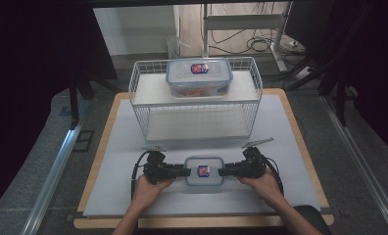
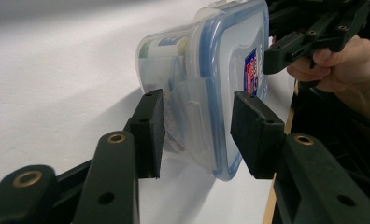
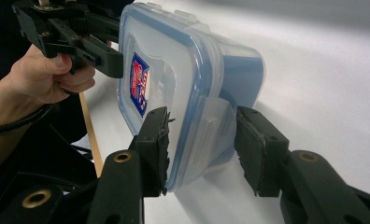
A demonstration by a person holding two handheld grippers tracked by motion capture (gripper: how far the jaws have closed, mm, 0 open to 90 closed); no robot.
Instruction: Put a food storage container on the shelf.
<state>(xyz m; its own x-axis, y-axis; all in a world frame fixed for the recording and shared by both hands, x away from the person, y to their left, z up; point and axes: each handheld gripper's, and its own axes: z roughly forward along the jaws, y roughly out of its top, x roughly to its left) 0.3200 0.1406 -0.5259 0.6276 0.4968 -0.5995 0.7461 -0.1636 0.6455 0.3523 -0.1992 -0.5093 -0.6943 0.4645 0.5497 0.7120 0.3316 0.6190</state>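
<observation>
A small clear lidded container with a blue seal and a red-and-blue label lies on the white mat near the front edge. My left gripper closes on its left end and my right gripper on its right end. In the left gripper view the two pads of the left gripper press on the container across its latch flap. In the right gripper view the right gripper clamps the lid rim and flap of the container the same way. A hand holds each gripper.
A white wire basket rack stands at the back of the mat. A larger lidded container with orange contents sits on its upper shelf. The wooden table edge runs along the right; desk legs and cables lie beyond.
</observation>
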